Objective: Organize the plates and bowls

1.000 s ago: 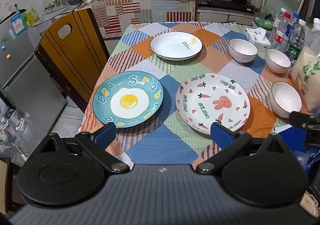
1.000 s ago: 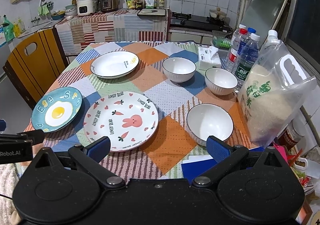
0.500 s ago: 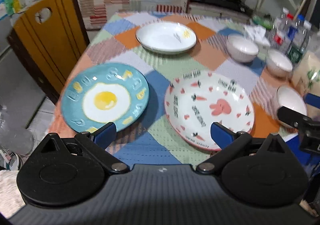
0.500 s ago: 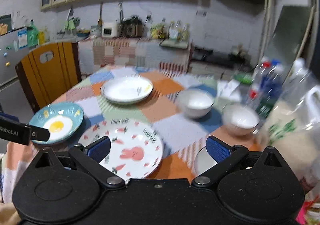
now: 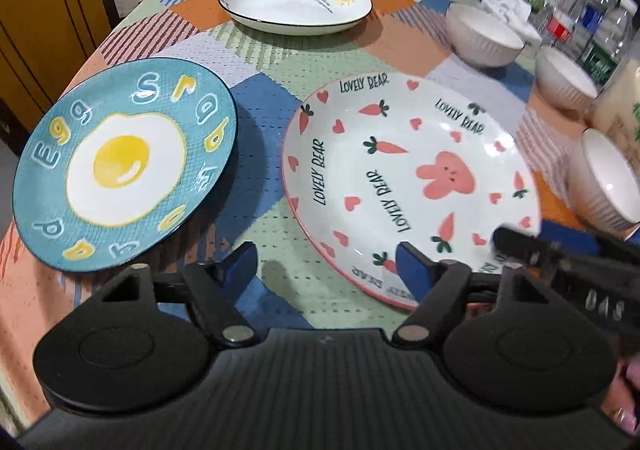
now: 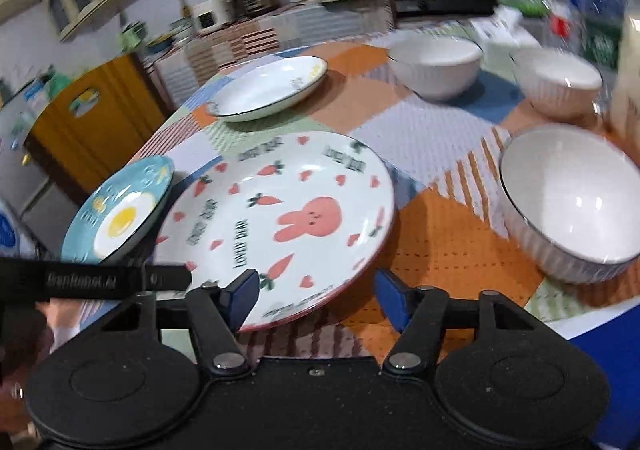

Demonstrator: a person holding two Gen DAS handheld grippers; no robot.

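Note:
Three plates lie on the patchwork tablecloth: a blue fried-egg plate [image 5: 120, 174] [image 6: 120, 214], a white rabbit-and-carrot plate [image 5: 412, 186] [image 6: 280, 218] and, farther back, a white sun plate [image 5: 296, 2] [image 6: 272, 90]. White bowls [image 5: 484, 36] [image 5: 564, 78] [image 5: 608, 186] [image 6: 572, 202] line the right side. My left gripper [image 5: 326, 266] hovers low between the two near plates, its jaws closing over bare cloth. My right gripper [image 6: 318, 292] is low at the rabbit plate's near rim, its jaws closing with the rim between them and untouched.
A wooden chair [image 5: 36, 22] stands at the table's left. Water bottles [image 5: 592, 22] and a bag of rice [image 5: 620, 98] crowd the right edge behind the bowls. A tissue pack [image 5: 508, 6] lies at the back right. A counter [image 6: 256, 18] with appliances runs along the far wall.
Both grippers have sunk toward the table and come nearer the near plates, which now loom larger. The jaws of both stand narrower than before.

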